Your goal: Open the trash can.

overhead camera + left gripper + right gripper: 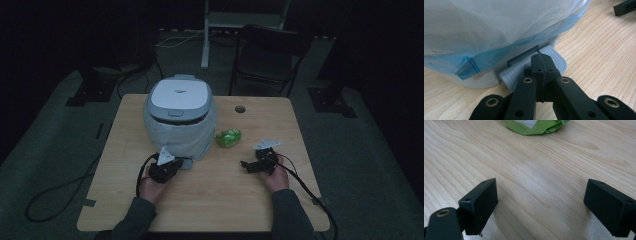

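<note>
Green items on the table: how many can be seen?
1. A crumpled green packet lies on the wooden table, right of the lined bin and ahead of the right gripper. Others may be hidden behind the bin.

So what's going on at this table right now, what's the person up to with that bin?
A person sits at a wooden table with a tool in each hand. The left tool, its jaws closed together, sits on the grey foot pedal at the base of a small white pedal bin lined with a bluish plastic bag; the bin's lid is down. The right tool rests open above bare wood, holding nothing, with a crumpled green wrapper lying ahead of it beside the bin.
</note>
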A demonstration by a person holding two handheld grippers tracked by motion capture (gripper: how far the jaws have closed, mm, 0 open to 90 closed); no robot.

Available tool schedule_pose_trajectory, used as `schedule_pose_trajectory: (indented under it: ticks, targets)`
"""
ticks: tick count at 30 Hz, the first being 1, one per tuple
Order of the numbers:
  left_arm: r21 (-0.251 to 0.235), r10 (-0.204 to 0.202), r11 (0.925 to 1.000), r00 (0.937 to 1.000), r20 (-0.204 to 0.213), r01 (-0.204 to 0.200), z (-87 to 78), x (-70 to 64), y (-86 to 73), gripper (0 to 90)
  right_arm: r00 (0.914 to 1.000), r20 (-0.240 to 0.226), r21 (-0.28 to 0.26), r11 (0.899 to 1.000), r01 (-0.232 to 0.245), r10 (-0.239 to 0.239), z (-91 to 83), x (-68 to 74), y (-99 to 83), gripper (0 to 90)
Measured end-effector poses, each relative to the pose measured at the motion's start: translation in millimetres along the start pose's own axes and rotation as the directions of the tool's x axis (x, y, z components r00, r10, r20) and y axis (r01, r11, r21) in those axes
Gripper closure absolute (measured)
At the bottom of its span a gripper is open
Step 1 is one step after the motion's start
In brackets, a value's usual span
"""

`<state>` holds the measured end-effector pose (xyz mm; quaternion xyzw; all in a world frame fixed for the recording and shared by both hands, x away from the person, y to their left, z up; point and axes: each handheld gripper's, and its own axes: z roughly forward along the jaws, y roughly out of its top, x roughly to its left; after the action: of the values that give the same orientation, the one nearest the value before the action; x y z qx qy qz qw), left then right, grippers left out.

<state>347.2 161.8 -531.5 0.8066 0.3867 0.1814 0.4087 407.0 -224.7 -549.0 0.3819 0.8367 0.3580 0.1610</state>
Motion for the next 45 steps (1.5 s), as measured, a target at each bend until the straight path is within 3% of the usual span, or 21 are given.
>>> schedule_pose_trajectory:
  ticks: [15,45]
  targets:
    - [0.024,0.005,0.9997,1.0000,-0.007,-0.005,5.7,-0.4,-3.3,90.0,1.0000,0.001,-0.001,1.000,-0.003,0.003,0.0,0.4,0.0,11.0]
    - [0.022,0.001,0.9998,0.9999,-0.010,-0.001,8.4,0.7,-3.5,90.0,0.9999,0.008,0.000,1.000,-0.009,0.009,-0.1,1.7,-0.1,11.1]
